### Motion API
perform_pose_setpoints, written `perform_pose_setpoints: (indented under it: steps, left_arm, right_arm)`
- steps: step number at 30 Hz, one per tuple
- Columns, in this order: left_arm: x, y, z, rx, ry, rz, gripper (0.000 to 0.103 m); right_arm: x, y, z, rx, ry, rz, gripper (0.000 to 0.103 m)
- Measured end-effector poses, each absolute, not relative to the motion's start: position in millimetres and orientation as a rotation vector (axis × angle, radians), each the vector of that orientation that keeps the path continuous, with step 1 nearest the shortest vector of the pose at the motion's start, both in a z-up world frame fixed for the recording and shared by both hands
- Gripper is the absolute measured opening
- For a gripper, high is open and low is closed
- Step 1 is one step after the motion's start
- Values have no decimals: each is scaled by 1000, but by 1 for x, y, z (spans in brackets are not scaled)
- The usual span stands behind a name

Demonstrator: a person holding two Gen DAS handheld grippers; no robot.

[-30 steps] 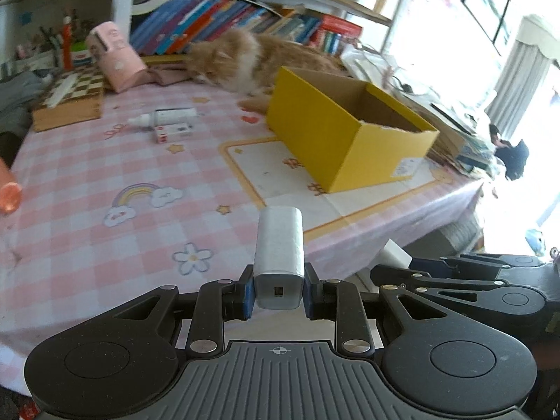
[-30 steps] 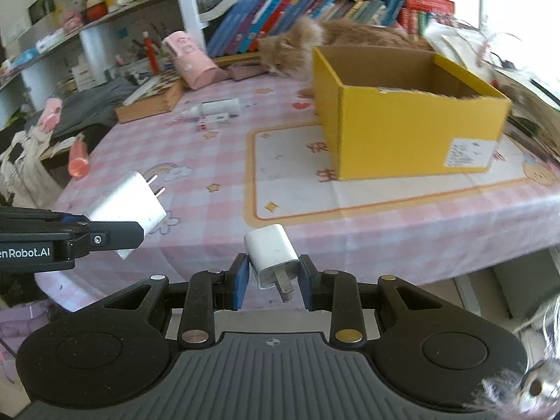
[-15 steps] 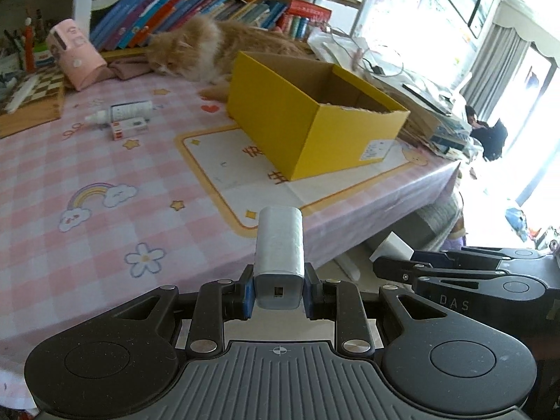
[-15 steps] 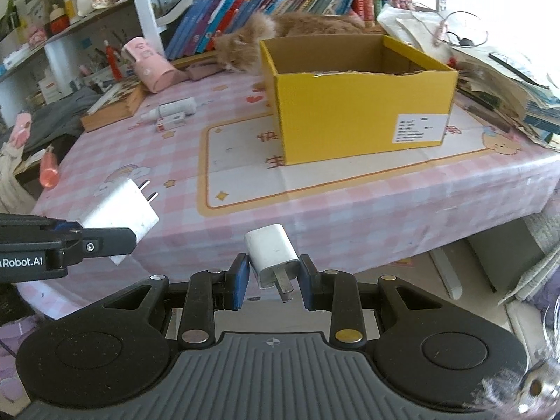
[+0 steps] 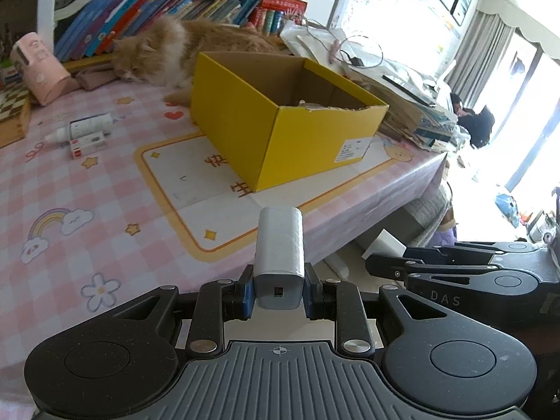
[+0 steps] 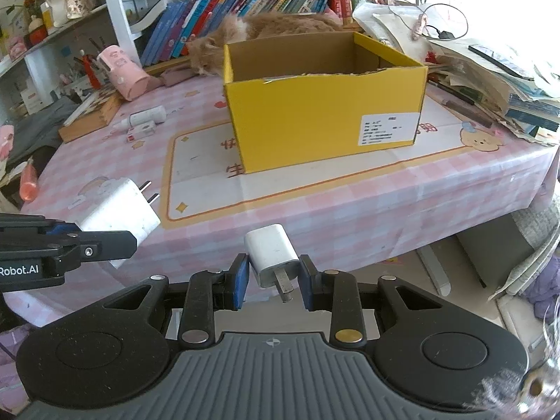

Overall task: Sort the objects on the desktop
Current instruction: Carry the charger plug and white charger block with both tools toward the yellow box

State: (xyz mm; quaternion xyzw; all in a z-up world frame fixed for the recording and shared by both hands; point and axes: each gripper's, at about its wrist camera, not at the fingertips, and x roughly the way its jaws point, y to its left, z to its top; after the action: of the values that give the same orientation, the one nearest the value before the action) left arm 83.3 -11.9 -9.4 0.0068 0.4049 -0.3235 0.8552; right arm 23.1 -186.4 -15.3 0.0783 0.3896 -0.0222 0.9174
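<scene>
My left gripper [image 5: 279,294] is shut on a large white plug charger [image 5: 280,255], held in the air in front of the table's near edge. It also shows in the right wrist view [image 6: 117,211], prongs pointing toward the table. My right gripper [image 6: 273,281] is shut on a small white plug charger [image 6: 271,257], prongs pointing back at me. An open yellow cardboard box [image 5: 280,119] stands on the table ahead; it also shows in the right wrist view [image 6: 325,119], and its visible inside looks bare.
A white bottle [image 5: 87,124] and a small red-and-white box [image 5: 87,143] lie on the pink checked tablecloth [image 5: 70,192]. An orange cat [image 5: 182,49] lies behind the yellow box. A pink case [image 6: 122,71], books and paper stacks [image 6: 490,70] ring the table.
Both grippers, each still holding its charger, have swung right and closer to the yellow box, which now sits more central and larger in both views.
</scene>
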Motion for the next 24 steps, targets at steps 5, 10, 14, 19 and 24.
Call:
perform_pose_setpoints:
  steps: [5, 10, 14, 19, 24]
  left_arm:
    - [90, -31, -10, 35, 858, -717, 25]
    - [94, -51, -11, 59, 861, -761, 25]
    - [98, -62, -9, 65, 853, -773, 25]
    - [104, -72, -5, 74, 839, -774, 25]
    - [112, -79, 11, 47, 784, -768, 25]
  right_arm:
    - [26, -202, -18, 172, 810, -69, 27]
    - [25, -219, -19, 204, 808, -107, 28]
    - [28, -230, -20, 211, 810, -117, 28]
    - [38, -240, -16, 200, 796, -115, 28]
    - [51, -250, 3, 186, 736, -96, 28]
